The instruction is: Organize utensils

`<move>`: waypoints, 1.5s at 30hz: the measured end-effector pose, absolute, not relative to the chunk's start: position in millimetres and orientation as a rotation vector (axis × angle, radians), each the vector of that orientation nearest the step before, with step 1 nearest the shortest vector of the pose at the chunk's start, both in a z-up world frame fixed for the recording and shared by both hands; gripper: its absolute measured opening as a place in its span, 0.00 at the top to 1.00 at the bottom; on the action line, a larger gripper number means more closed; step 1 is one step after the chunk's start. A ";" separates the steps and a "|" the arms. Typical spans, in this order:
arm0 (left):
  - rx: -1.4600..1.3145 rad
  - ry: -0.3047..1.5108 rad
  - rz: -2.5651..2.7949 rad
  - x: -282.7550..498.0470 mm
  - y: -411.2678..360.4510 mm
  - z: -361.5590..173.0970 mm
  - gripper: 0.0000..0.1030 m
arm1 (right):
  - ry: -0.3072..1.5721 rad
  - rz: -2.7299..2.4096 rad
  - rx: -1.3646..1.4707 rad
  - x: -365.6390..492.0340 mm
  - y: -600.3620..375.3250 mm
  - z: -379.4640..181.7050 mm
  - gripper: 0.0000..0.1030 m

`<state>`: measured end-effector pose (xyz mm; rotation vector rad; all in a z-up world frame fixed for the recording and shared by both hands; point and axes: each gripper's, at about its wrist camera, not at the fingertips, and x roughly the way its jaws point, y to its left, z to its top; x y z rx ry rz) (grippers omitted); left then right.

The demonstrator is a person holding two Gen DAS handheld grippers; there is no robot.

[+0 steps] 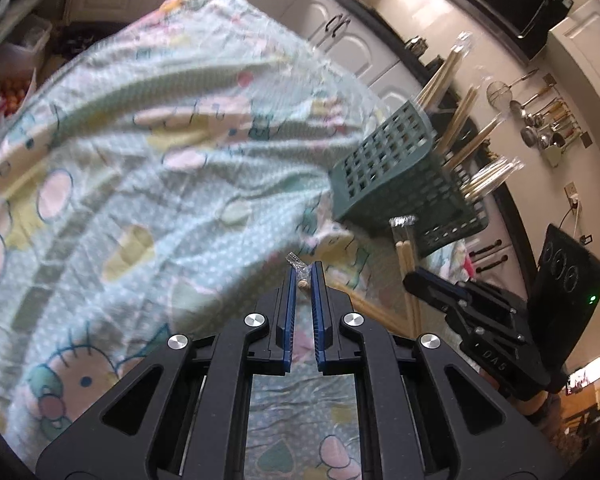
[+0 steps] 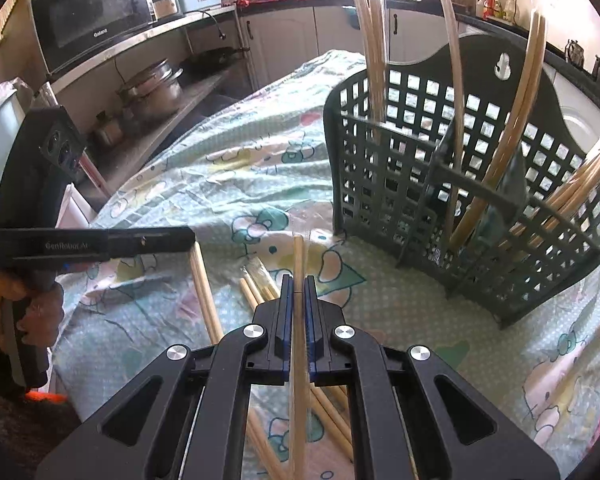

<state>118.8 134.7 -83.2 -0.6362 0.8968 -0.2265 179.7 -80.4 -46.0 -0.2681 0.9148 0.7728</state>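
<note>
On the table covered with a cartoon-print cloth (image 2: 236, 176), a dark green lattice basket (image 2: 451, 184) serves as the landmark; several wrapped pairs of wooden chopsticks (image 2: 499, 148) already stand upright or lean inside its compartments. In front of the basket, the right gripper (image 2: 298, 280) has its blue pads closed tight on a single pair of chopsticks (image 2: 298, 252), whose tip reaches forward toward the basket's near wall while the rest runs back between the jaws. More loose chopsticks (image 2: 256, 284) lie on the cloth just beside that gripper, on the side away from the basket. Farther from the basket, the left gripper (image 1: 303, 276) is also nearly closed, pinching the end of a wrapped chopstick pair (image 1: 301, 280); its clear wrapper sticks out past the fingertips. From the right wrist view, a hand (image 2: 28, 312) grasps the left gripper's handle, well apart from the basket.
</note>
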 end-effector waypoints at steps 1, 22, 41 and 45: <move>-0.633 0.883 -0.229 118.2 135.2 -77.9 0.96 | 0.910 0.773 -0.265 178.7 -80.5 -43.9 0.94; -0.515 0.718 -0.350 120.5 96.9 2.5 0.96 | 0.767 0.791 -0.197 158.5 -93.6 13.3 0.94; -0.422 0.641 -0.462 134.5 50.5 52.0 0.96 | 0.627 0.717 -0.131 155.3 -134.7 57.5 0.94; -0.404 0.613 -0.479 138.9 43.3 66.5 0.96 | 0.593 0.696 -0.115 156.9 -143.4 69.1 0.94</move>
